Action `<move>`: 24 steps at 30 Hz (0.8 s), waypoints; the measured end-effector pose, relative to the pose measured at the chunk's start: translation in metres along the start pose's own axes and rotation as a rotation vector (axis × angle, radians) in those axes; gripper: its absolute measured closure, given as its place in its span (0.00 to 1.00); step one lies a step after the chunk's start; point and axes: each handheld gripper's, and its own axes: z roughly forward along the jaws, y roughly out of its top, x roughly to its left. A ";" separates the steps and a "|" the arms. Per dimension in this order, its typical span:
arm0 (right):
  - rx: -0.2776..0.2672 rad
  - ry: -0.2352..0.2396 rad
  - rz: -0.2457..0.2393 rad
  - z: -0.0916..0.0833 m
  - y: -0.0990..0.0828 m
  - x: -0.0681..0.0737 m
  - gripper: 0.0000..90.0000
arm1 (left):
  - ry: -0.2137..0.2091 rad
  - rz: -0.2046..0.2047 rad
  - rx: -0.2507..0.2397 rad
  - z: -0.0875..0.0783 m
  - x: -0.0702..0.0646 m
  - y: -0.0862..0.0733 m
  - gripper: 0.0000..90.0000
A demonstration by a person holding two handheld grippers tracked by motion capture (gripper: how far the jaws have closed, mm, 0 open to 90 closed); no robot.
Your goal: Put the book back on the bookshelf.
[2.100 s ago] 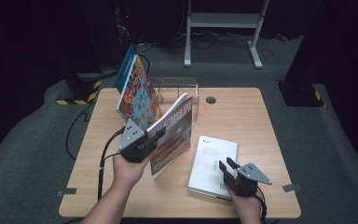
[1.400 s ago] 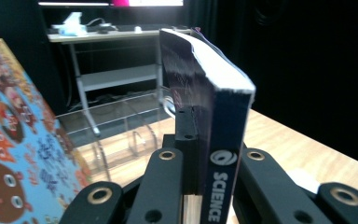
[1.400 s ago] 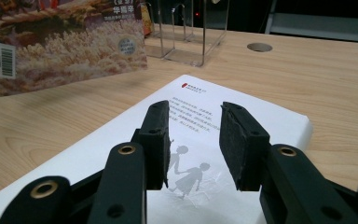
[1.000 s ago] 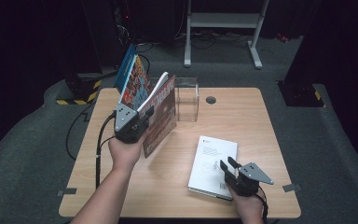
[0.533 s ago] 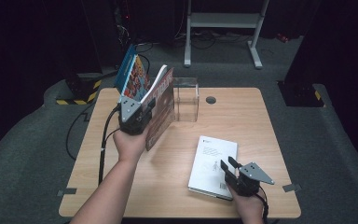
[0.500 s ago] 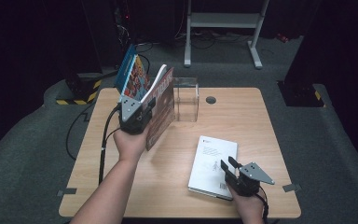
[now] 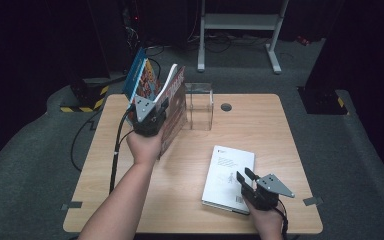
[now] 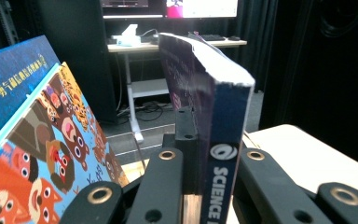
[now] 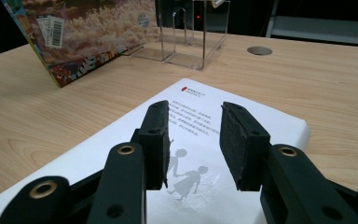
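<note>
The left tongs are clenched on a thick paperback book with a dark blue spine and a red cover, gripping it near the bottom of the spine; in the left gripper view the spine stands upright between the two black jaws, pressed on both sides. The book is held up on edge over the far left part of the light wooden bench, tilted away from the person, just beside a clear acrylic book stand on its right. On its left lean a picture book with cartoon animals on the cover and a blue-covered book behind it.

The right tongs rest released at the near right of the bench, jaws apart with nothing pinched between them, lying over the near edge of a flat white book with small print and a grey drawing of two figures. That white book lies flat on the bench, well apart from the held paperback.
</note>
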 end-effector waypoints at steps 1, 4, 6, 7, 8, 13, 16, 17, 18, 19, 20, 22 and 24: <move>-0.001 0.000 0.001 0.000 0.000 0.000 0.70 | 0.003 0.003 0.002 0.002 0.000 0.001 0.93; -0.006 0.003 0.004 0.000 0.001 0.000 0.70 | 0.013 -0.005 -0.007 0.007 0.000 0.002 0.93; -0.009 0.005 0.008 -0.001 0.001 0.000 0.70 | 0.023 -0.010 -0.014 0.012 -0.001 0.002 0.93; -0.010 0.007 0.008 0.000 0.001 -0.001 0.70 | 0.025 -0.011 -0.011 0.014 -0.001 0.003 0.93; -0.011 0.008 0.010 -0.001 0.001 -0.001 0.70 | 0.030 -0.012 -0.009 0.017 -0.001 0.003 0.93; -0.014 0.007 0.015 -0.001 0.001 -0.002 0.70 | 0.039 -0.034 -0.017 0.029 -0.001 0.002 0.93; -0.017 0.005 0.018 -0.002 0.001 -0.003 0.70 | 0.046 -0.026 -0.007 0.036 -0.001 0.002 0.93; -0.018 0.003 0.018 -0.002 0.001 -0.004 0.70 | 0.051 -0.020 -0.006 0.038 -0.001 0.001 0.93; -0.016 0.004 0.019 -0.002 0.001 -0.004 0.70 | 0.057 -0.018 -0.004 0.040 -0.002 0.001 0.93; -0.018 0.002 0.021 -0.002 0.001 -0.004 0.70 | 0.060 -0.016 -0.004 0.041 -0.002 0.001 0.93; -0.017 0.002 0.021 -0.002 0.001 -0.005 0.70 | 0.062 -0.012 -0.005 0.043 -0.002 0.001 0.93; -0.014 0.001 0.023 -0.002 0.001 -0.005 0.70 | 0.065 -0.014 -0.007 0.045 -0.001 0.001 0.93; -0.013 0.002 0.024 -0.001 0.000 -0.005 0.70 | 0.066 -0.023 -0.010 0.047 0.000 0.001 0.93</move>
